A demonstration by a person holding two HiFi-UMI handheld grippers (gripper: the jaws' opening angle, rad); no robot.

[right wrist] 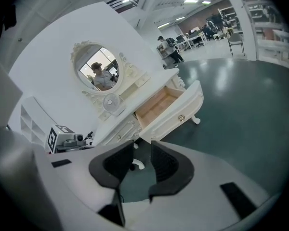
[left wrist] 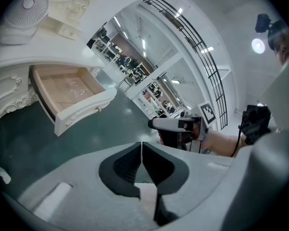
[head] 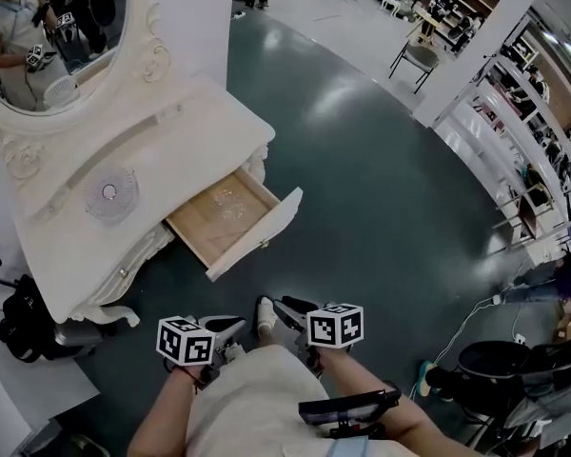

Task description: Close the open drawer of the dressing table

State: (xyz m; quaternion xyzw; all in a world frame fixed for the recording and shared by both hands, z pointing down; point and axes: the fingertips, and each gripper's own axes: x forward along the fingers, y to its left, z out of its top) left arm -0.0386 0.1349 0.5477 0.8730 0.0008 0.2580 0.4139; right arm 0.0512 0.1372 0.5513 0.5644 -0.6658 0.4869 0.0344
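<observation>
1. One drawer point(head: 230, 219) is the whole job. In the head view it stands pulled well out of the dressing table point(head: 171, 127), jutting toward 4 o'clock over the floor point(head: 381, 188). It lies at about 11 o'clock from the left gripper point(head: 236, 324) and the right gripper point(head: 290, 310), well apart from both. The floor between them and its front panel point(head: 257, 233) is open, so a straight approach looks free.
2. Also in the head view, the drawer looks rigid, of wood, and nearly empty, so I judge it light and easy on its runners. Something pale lies on its bottom; I cannot tell what.
3. In the left gripper view the drawer point(left wrist: 70, 88) sits at 10 o'clock, its small knob point(left wrist: 99, 109) on the painted front. The left gripper's jaws are pressed together with nothing between them. That blunt closed tip would suit a push.
4. In the right gripper view the drawer point(right wrist: 164, 105) is at 12 o'clock, just above the jaws, which stand partly apart and hold nothing.
5. Contact is best made flat on the front panel, near the middle and just beside the knob. An off-centre shove could skew the drawer in its opening. The smooth paint may let a tip slide.
6. Edges to mind are the panel's outer corner, the curved table leg point(right wrist: 202, 121) below it, and the tabletop rim above the opening.
</observation>
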